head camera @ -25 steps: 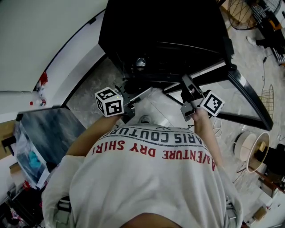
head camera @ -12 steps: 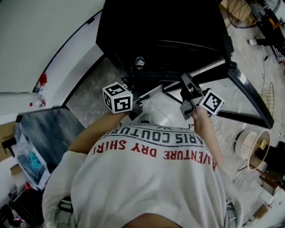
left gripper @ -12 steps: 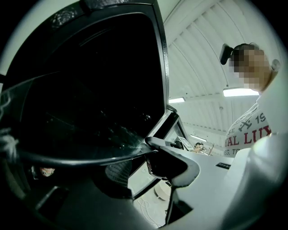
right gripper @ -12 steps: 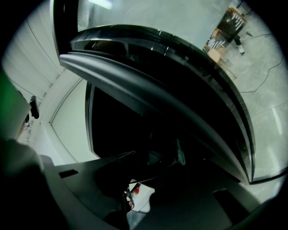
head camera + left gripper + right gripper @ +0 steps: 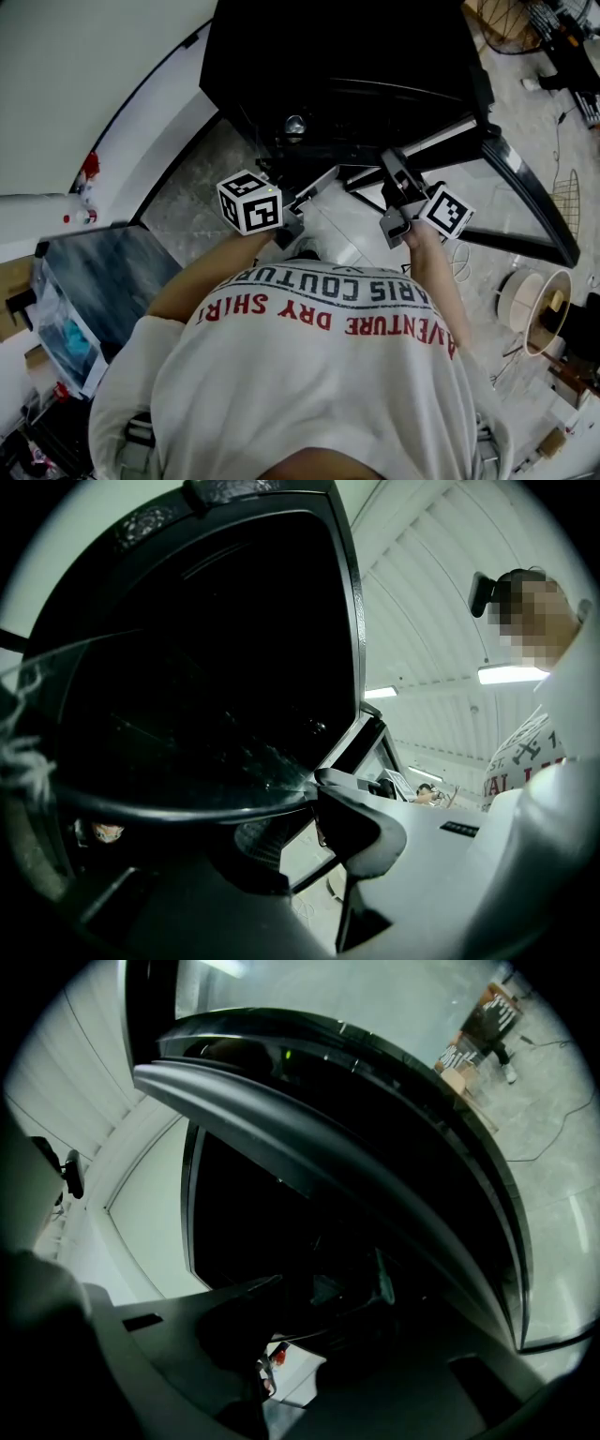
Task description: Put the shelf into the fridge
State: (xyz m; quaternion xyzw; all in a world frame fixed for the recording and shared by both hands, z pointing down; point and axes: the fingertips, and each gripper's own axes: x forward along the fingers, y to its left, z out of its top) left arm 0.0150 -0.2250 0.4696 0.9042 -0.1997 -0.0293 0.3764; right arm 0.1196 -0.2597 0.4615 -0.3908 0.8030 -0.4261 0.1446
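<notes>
The shelf point(image 5: 326, 223) is a glass pane with a dark rim, held level in front of the open black fridge point(image 5: 347, 56). My left gripper point(image 5: 292, 201) is at its left edge. Its jaws have just been closing and now pinch the glass rim point(image 5: 187, 810), seen at the left gripper point(image 5: 302, 806) in its own view. My right gripper point(image 5: 397, 184) is shut on the shelf's right side. In the right gripper view the thick dark rim point(image 5: 309, 1157) arcs over the right gripper point(image 5: 314, 1335). The fridge interior is too dark to read.
The fridge door point(image 5: 530, 206) stands open to the right over the pale stone floor. A round white fan-like object point(image 5: 534, 319) and loose clutter lie at the far right. A grey bin point(image 5: 103, 272) stands at the left by the white wall.
My left gripper has shifted right toward the shelf's edge and its jaws have gone from wide open to closed on the rim. The right gripper has stayed put.
</notes>
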